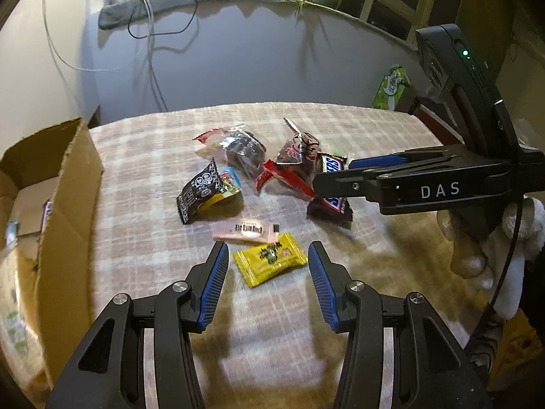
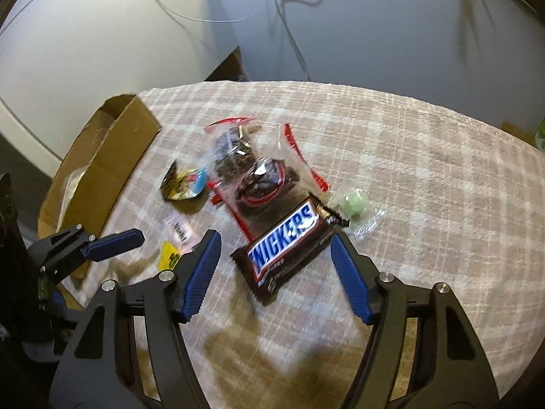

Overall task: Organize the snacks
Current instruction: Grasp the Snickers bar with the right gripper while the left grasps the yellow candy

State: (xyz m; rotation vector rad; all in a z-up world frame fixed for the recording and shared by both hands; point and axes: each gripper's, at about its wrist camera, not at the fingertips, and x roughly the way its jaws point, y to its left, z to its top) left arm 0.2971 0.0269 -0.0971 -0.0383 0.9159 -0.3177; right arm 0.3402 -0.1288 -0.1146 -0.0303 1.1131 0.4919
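Note:
Several snacks lie on a plaid cloth (image 1: 146, 156). A yellow packet (image 1: 269, 264) rests on the cloth between the blue pads of my left gripper (image 1: 267, 247); the pads stand apart and clear of it. Just beyond it are a pink packet (image 1: 245, 231) and a black packet (image 1: 201, 194). In the right wrist view a Snickers bar (image 2: 286, 235) lies slantwise between the spread pads of my right gripper (image 2: 274, 238), with small gaps on both sides. Behind the bar are two clear bags with red strips (image 2: 252, 177) and a pale green sweet (image 2: 354, 201).
An open cardboard box (image 1: 68, 184) stands at the cloth's left edge with a few items inside. A plush toy (image 1: 477, 255) sits at the right edge, a green carton (image 1: 391, 88) beyond it. Cables hang down the wall behind.

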